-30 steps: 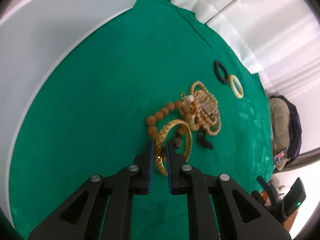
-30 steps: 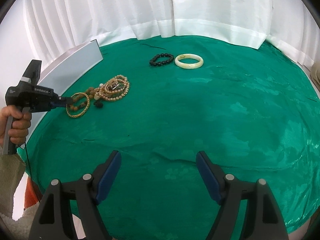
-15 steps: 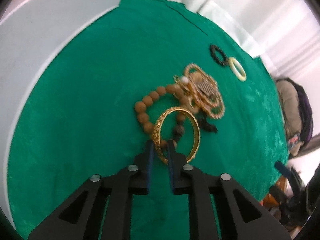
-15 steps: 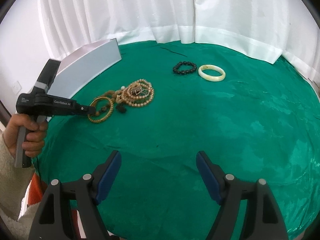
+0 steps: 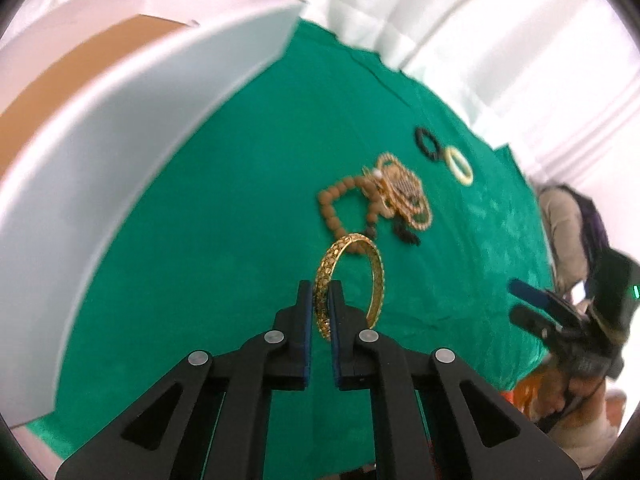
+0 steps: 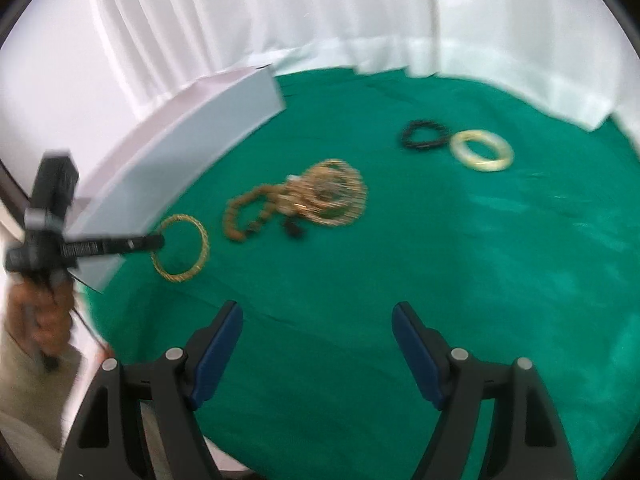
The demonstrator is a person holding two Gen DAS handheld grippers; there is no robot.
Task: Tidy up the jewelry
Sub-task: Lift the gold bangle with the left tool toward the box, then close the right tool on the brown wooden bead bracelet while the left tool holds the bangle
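1. Gripping the gold bangle (image 5: pixel 347 280) by its rim, the left tongs (image 5: pixel 320 300) held it above the green bench (image 5: pixel 224 208), beside the white box (image 5: pixel 132 120).
2. The right tongs (image 6: pixel 318 328) stood wide open with nothing between them.
3. The bead pile (image 6: pixel 316 196) lay near the bangle.

Left wrist view rides left hand-held gripper (image 5: pixel 320 300), looks steeply down along its fingers, close over green-clothed bench (image 5: pixel 200 240), facing white curtain (image 5: pixel 500 20). Right wrist view sits behind right hand-held gripper (image 6: pixel 318 334), tilted down, farther back, wider sweep of bench (image 6: pixel 480 280) toward curtain (image 6: pixel 320 8). Shared ground: gold bangle (image 5: pixel 348 280) (image 6: pixel 182 248), tangled bead pile (image 5: pixel 384 200) (image 6: pixel 304 200), black bracelet (image 5: pixel 428 142) (image 6: pixel 424 134), pale bangle (image 5: pixel 460 164) (image 6: pixel 482 150), white box (image 5: pixel 120 140) (image 6: pixel 180 152). Each view catches other hand-held gripper: (image 5: pixel 552 312), (image 6: pixel 156 242).
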